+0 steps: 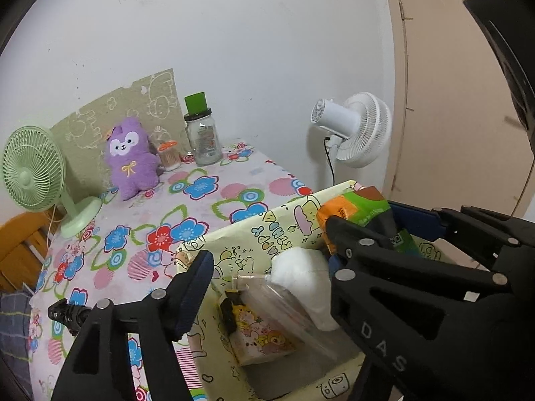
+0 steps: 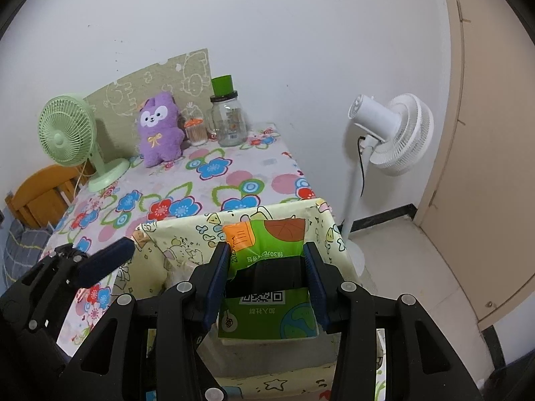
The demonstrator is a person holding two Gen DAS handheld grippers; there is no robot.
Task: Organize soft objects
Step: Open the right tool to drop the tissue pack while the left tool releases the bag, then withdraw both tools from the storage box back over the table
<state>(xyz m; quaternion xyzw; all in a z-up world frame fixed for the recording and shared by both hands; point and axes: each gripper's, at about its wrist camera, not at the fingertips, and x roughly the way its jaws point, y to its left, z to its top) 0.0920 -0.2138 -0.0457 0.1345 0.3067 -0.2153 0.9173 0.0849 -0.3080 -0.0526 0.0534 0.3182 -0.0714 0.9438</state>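
1. Placement is the step judged to be in hand: a green-and-orange soft tissue pack (image 2: 267,267) is held over a pale-yellow cartoon-printed fabric storage box (image 2: 187,230) standing at the near edge of the flower-patterned tablecloth (image 2: 214,180).
2. The pack is clamped between the blue pads of the right gripper (image 2: 267,280), the jaws being narrowed onto its sides; the pack bulges slightly above them.
3. The left gripper (image 1: 267,250) is seen with its jaws standing wide and nothing between the pads; one finger (image 1: 194,287) hangs over the box's left rim, the other is hidden behind the right gripper.
4. Inside the box a white soft bundle (image 1: 301,280), a clear plastic bag (image 1: 287,310) and a small cartoon-printed packet (image 1: 260,337) are already lying, so part of the sorting is judged done.
5. A purple plush toy (image 1: 132,157) is left sitting at the far side of the table, well apart from the box, between a green desk fan (image 1: 33,173) and a glass jar with a green cap (image 1: 200,133); it is probably the next item.
6. Next, lowering of the pack into the free right part of the box is called for, then release.
7. Room is tight: the box walls are soft and may be snagged by either gripper, and the two grippers are crowded close together. Open tabletop lies beyond the box.
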